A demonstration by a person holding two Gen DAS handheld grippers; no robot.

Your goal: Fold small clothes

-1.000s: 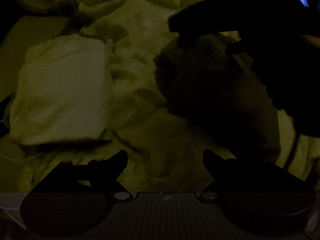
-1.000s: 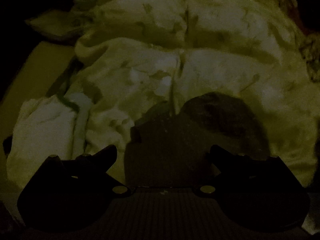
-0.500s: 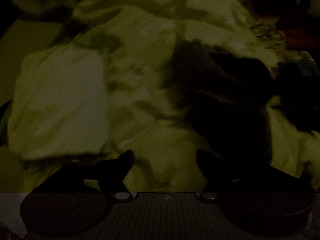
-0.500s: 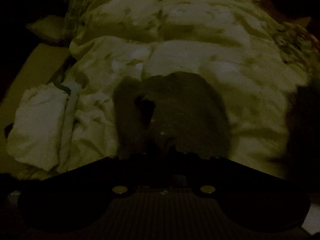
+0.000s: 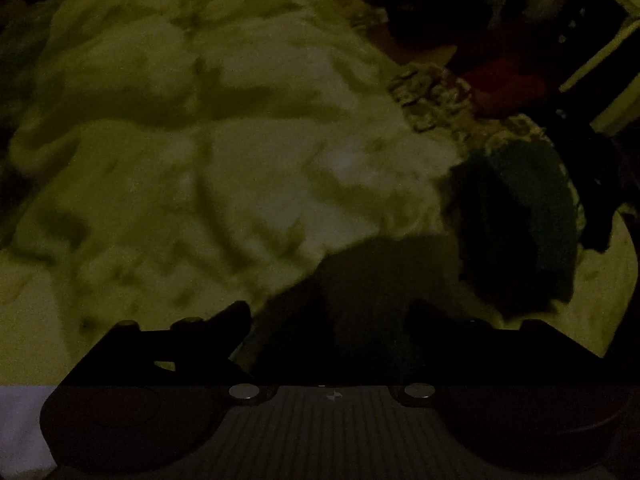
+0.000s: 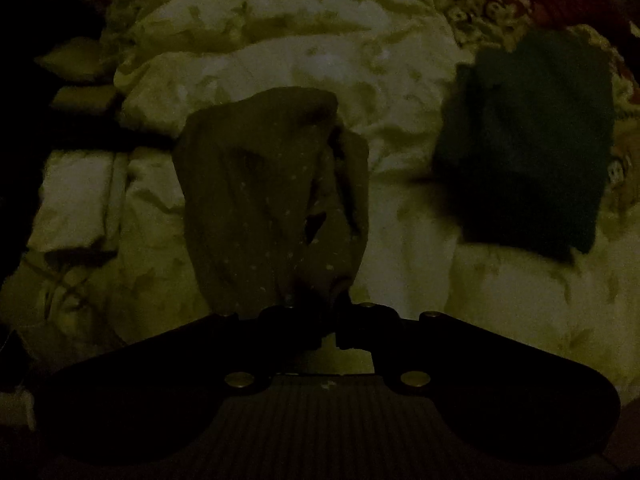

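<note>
Very dim scene over a rumpled pale quilted bedspread [image 5: 240, 152].

Left gripper [image 5: 328, 312]: jaws spread wide, pinching nothing. Between and just beyond the jaws, a dark drab piece of cloth [image 5: 372, 280], blurred, edges hard to tell. Beyond the right jaw and apart from it, a dark green folded garment [image 5: 528, 208] lying on the bedspread. Farther beyond that, a patterned floral fabric edge [image 5: 432, 96] and dim reddish clutter [image 5: 504, 76], too dark to identify.

Right gripper [image 6: 334, 320]: jaws pressed together, pinching the bunched lower end of a small drab brownish garment with pale speckles [image 6: 272, 192]. Cloth rising ahead of the jaws, creased and folded over on its right side, over the bedspread [image 6: 320, 60]. Left of the jaws, a folded whitish cloth [image 6: 80, 196] lying on the bed. Right of the jaws and well apart from the held piece, the dark green folded garment [image 6: 528, 140], flat on the bedspread, with floral fabric [image 6: 488, 4] beyond it.
</note>
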